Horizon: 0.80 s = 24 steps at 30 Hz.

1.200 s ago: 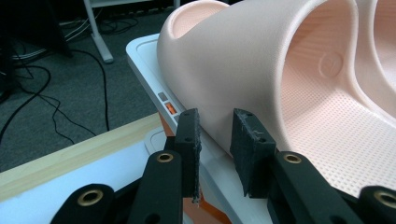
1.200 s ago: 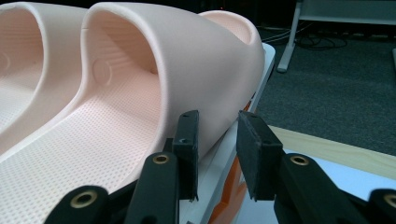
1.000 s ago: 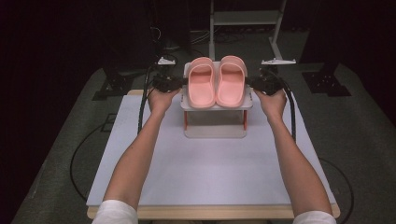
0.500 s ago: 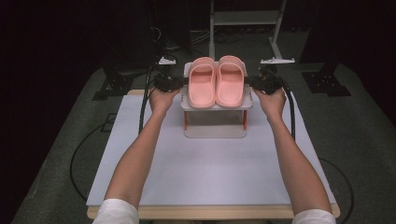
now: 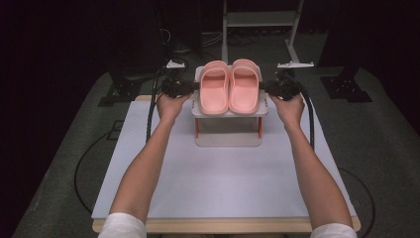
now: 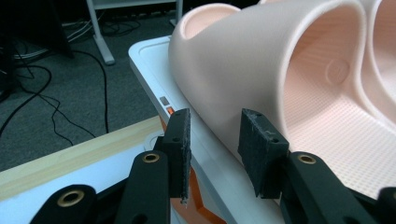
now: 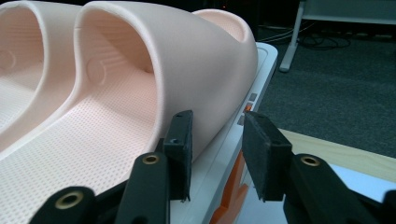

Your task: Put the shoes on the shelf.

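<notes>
Two pink slippers, the left slipper [image 5: 214, 87] and the right slipper [image 5: 244, 85], lie side by side on a small white rack [image 5: 230, 112] with orange legs. My left gripper [image 5: 187, 88] is at the rack's left edge. In the left gripper view its jaws [image 6: 215, 140] stand apart around the rack's rim [image 6: 149, 60] and the side of the slipper [image 6: 261, 60]. My right gripper [image 5: 270, 88] mirrors it: its jaws [image 7: 215, 144] straddle the rim [image 7: 261, 70] beside the slipper [image 7: 196, 56]. Both pairs of jaws have just been opening, and the pads press on nothing.
The rack stands at the far middle of a white table top [image 5: 223, 173] with a wooden edge. Cables [image 5: 151, 111] trail from both grippers. Dark floor, stand feet [image 5: 341, 89] and a metal frame [image 5: 257, 20] lie beyond the table.
</notes>
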Each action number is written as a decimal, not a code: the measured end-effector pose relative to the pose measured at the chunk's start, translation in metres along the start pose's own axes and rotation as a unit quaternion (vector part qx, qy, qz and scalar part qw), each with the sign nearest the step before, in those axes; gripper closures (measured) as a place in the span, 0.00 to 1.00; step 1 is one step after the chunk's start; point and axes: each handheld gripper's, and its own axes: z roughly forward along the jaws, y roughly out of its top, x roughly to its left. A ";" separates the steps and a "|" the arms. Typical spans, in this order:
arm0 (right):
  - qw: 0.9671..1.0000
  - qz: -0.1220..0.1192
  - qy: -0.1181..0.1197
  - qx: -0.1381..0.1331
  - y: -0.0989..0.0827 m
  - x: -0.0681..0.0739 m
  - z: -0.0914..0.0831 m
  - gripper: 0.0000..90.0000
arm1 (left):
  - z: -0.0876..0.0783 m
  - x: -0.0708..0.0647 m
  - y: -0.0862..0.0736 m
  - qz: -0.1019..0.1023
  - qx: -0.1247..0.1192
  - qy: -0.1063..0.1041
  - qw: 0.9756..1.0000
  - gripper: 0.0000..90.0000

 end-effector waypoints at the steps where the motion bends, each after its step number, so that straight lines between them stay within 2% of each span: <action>1: 1.000 0.000 0.000 0.002 0.000 0.000 -0.001 0.68 | -0.001 0.000 0.000 -0.001 -0.001 -0.001 1.000 0.70; 9: 1.000 0.015 0.004 -0.009 -0.005 -0.009 -0.012 0.67 | -0.007 -0.001 0.001 0.001 -0.002 -0.007 1.000 0.68; 17: 1.000 0.017 0.011 -0.012 -0.008 -0.014 -0.023 0.64 | -0.010 -0.006 0.000 0.009 -0.003 -0.016 1.000 0.66; 24: 1.000 0.016 0.018 -0.017 -0.013 -0.017 -0.035 0.62 | -0.013 -0.005 -0.007 -0.006 -0.004 -0.026 1.000 0.63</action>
